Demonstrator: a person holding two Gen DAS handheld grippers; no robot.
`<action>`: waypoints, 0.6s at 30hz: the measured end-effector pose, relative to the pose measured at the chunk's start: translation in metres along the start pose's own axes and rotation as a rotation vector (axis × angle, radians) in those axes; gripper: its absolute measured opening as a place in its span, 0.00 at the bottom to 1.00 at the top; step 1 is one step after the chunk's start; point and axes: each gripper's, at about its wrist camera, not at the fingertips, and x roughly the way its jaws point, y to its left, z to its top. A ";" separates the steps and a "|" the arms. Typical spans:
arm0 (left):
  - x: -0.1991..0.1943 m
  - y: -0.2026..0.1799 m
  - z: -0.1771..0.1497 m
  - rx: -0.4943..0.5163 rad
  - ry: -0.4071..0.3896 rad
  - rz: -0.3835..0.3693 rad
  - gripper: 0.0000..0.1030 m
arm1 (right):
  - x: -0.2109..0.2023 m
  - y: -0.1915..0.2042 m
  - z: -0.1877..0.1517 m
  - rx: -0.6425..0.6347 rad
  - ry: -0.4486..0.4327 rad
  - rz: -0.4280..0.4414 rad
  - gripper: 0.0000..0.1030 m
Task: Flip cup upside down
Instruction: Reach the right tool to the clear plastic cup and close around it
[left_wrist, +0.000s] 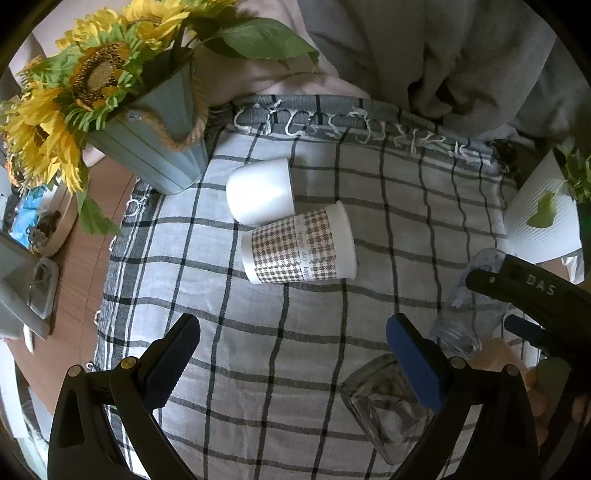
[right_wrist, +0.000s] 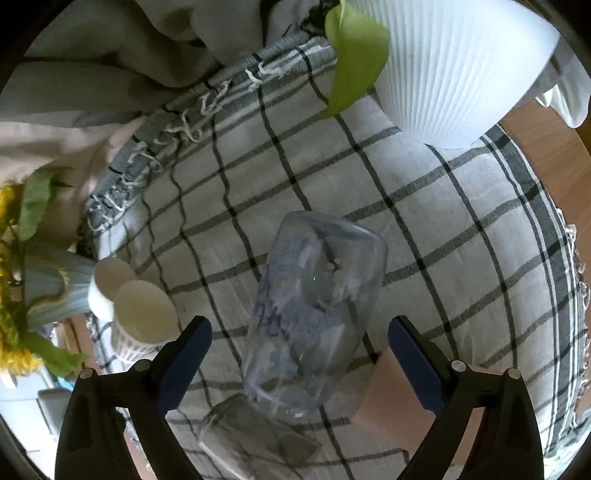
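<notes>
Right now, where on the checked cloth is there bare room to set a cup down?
Bare cloth lies between the houndstooth cup and the left gripper, and between the clear plastic cup and the white ribbed pot. It is crowded by the sunflower pot, where the white cup touches the houndstooth cup.

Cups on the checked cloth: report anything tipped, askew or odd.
All lie on their sides, none upright. The white cup and houndstooth paper cup lie touching near the sunflower pot. The clear plastic cup and a glass tumbler lie toppled ahead of the open right hand-held gripper. No spill is visible.
</notes>
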 end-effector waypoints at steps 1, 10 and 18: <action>0.001 0.000 0.000 0.002 0.002 0.003 1.00 | 0.003 0.000 0.001 0.001 0.009 -0.009 0.92; 0.011 -0.001 0.001 0.000 0.024 0.036 1.00 | 0.028 0.007 0.006 -0.022 0.052 -0.085 0.86; 0.018 0.000 0.000 0.000 0.047 0.039 1.00 | 0.051 0.014 0.008 -0.047 0.095 -0.124 0.76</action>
